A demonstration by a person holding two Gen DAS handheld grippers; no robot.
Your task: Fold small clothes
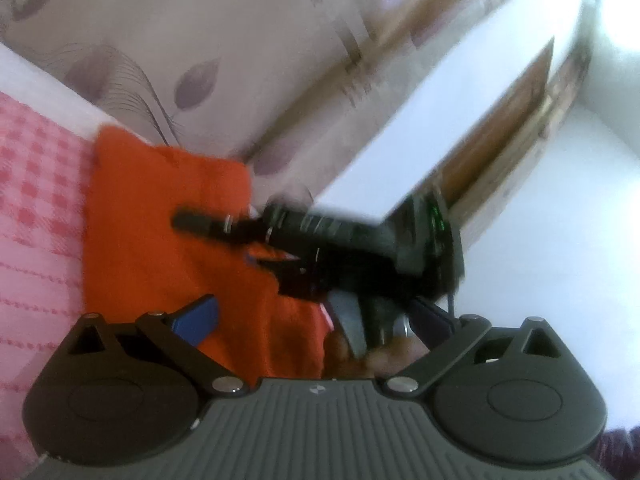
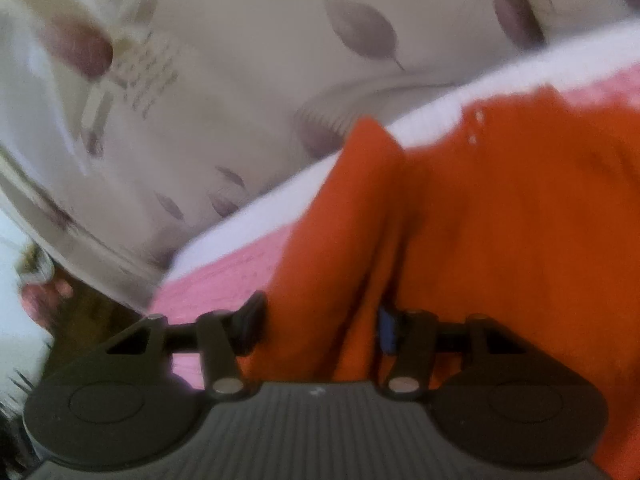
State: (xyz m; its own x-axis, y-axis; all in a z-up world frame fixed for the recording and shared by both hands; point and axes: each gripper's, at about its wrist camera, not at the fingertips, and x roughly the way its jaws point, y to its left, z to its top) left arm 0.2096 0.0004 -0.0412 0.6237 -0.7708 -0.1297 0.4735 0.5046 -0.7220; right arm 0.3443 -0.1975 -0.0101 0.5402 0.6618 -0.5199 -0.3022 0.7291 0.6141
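While the orange garment (image 1: 160, 216) lies spread on the pink checked cloth (image 1: 36, 184), both grippers sit close over it. It reaches up near the cloth's white border and the leaf-patterned fabric (image 1: 200, 40) behind.

Left gripper (image 1: 312, 320): jaws stand wide apart, blue-padded fingers (image 1: 196, 320) splayed to either side. The left-hand pad hovers over the garment's near part; I cannot tell whether it touches. Nothing is gripped between them. Through the gap shows the other tool.

Right gripper (image 1: 200, 222), left wrist view: a dark body reaching in from the right, its tip lying over the middle of the orange cloth. Much motion blur; the jaw setting cannot be read from this side. A bit of a hand (image 1: 384, 356) shows below it.

Right wrist view: right gripper (image 2: 324, 320) has its fingers drawn in fairly close, with a raised fold of the orange garment (image 2: 480, 220) bunched between them. The cloth rises in a ridge from the jaws toward a peak at the far edge. The pads appear to press the fold from both sides, though blur softens the contact. Pink checked cloth (image 2: 224, 280) shows to the left of the fold; white border and leaf-patterned fabric (image 2: 240, 80) beyond.
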